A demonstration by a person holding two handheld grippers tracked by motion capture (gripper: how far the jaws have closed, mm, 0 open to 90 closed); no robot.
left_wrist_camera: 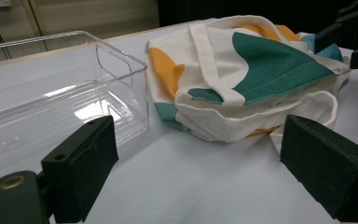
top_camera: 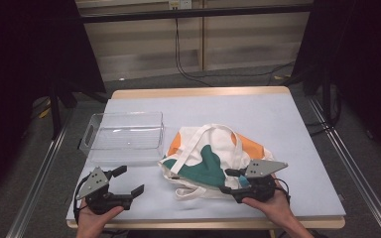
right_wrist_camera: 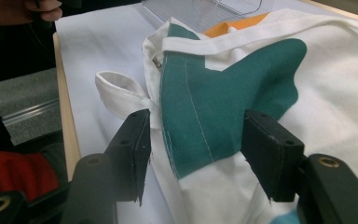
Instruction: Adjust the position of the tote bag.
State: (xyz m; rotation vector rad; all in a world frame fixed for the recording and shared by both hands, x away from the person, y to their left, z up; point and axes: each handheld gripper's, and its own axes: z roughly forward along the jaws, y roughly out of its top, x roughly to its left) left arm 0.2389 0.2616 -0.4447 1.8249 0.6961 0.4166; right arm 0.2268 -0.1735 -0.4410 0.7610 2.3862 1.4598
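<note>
Clear plastic marks the left of the pale table, where an empty bin sits with its open top up, apparently waiting to receive something. In front of it, near the table's front edge, the left gripper hovers with its jaws spread wide and nothing between them, pointed toward the bin and the crumpled bag beyond, seemingly held back in reserve. To the right, at the table's middle, lies the cream tote bag, patched in green and orange, slumped flat with its handles loose on top. At its near right edge, the right gripper straddles a green fold of the cloth, jaws about half open on either side and not yet pressing, likely placed to pinch the fabric and lift or fold the bag.
</note>
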